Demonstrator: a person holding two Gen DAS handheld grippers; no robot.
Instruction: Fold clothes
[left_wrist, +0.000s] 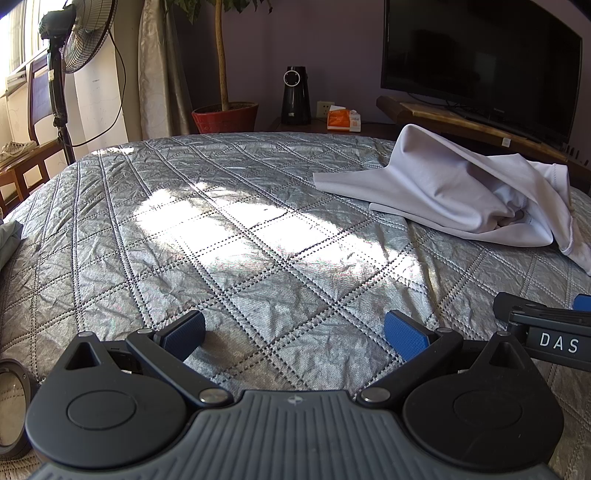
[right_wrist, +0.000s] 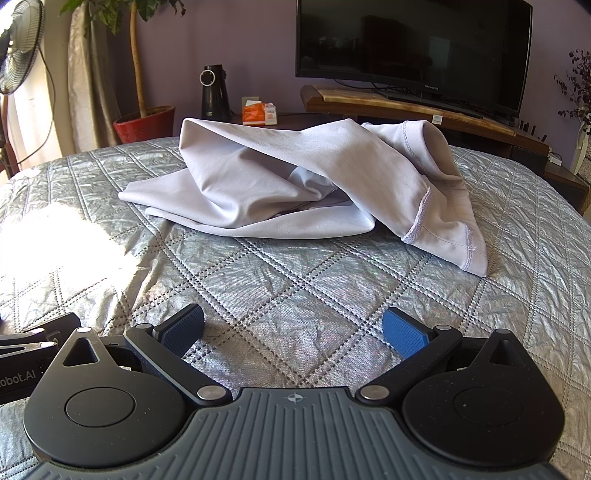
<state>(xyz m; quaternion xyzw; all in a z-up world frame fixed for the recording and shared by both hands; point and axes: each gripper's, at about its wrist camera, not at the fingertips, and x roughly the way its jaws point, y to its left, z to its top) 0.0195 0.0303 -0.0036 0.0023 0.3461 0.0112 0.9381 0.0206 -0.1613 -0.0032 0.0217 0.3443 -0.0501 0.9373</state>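
Both tools sit low over the bed, side by side, and each has its jaws spread wide with nothing between the blue pads. The left gripper (left_wrist: 295, 334) faces bare quilt, a patch of sunlight falling on the silver bedspread (left_wrist: 221, 229) just ahead of it; the right gripper (right_wrist: 293, 332) faces the same quilted cover, with the other tool's black body showing at the edge of each view. Farther out lies the pale lilac garment (right_wrist: 295, 184), unfolded and heaped in a loose mound near the far side of the bed, well apart from both sets of jaws. Its long axis runs roughly across the bed, left to right as the right tool sees it: a flat, smoother flap spreads toward the left, while a hemmed opening with visible stitching droops toward the right and front. From the left tool the same garment (left_wrist: 461, 192) sits off to the right. Beyond the bed stand a dark television (right_wrist: 413, 48), a red plant pot (right_wrist: 144, 123) and a fan (left_wrist: 83, 40).
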